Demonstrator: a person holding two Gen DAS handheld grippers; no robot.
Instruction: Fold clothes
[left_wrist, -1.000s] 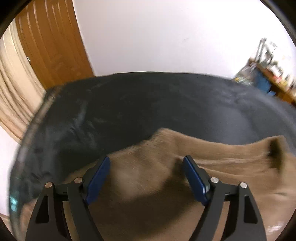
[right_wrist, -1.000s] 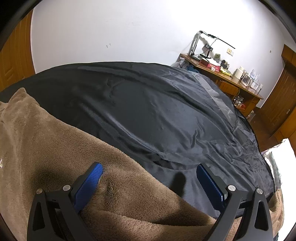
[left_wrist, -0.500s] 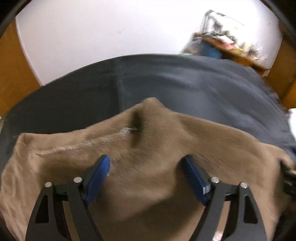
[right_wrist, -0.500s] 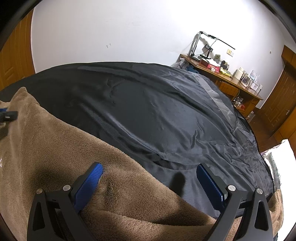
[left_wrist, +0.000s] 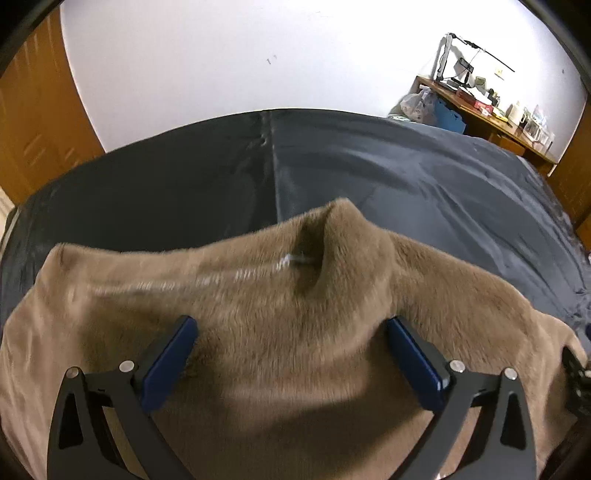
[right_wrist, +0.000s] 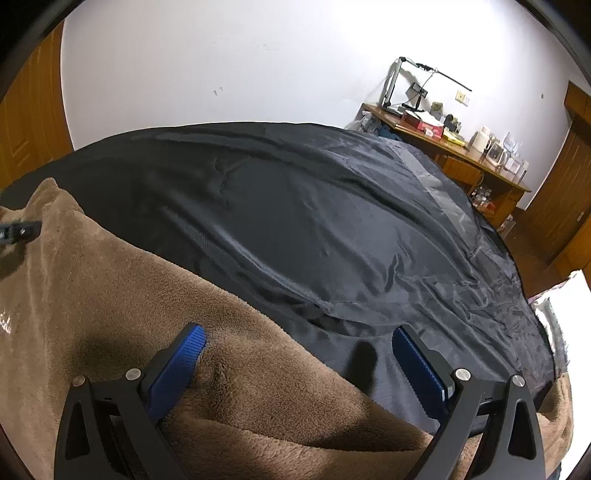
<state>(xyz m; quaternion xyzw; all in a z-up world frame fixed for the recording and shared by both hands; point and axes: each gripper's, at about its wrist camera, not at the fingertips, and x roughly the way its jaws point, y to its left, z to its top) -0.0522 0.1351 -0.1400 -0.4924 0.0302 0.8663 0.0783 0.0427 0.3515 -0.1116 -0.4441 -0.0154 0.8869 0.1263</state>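
Left gripper (left_wrist: 291, 354): fingers spreading, nothing pinched, brown fleece garment (left_wrist: 258, 332) loose beneath. Garment bunched at near edge of bed (right_wrist: 314, 221), far corner humped; folding barely begun, flattening left. Right gripper (right_wrist: 299, 363): fingers spread, straddling hem. Plenty of bare dark sheet beyond.

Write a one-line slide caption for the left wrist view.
Left tool, jaws opening wide, over a fuzzy brown fleece garment spread on a dark satin bedsheet.
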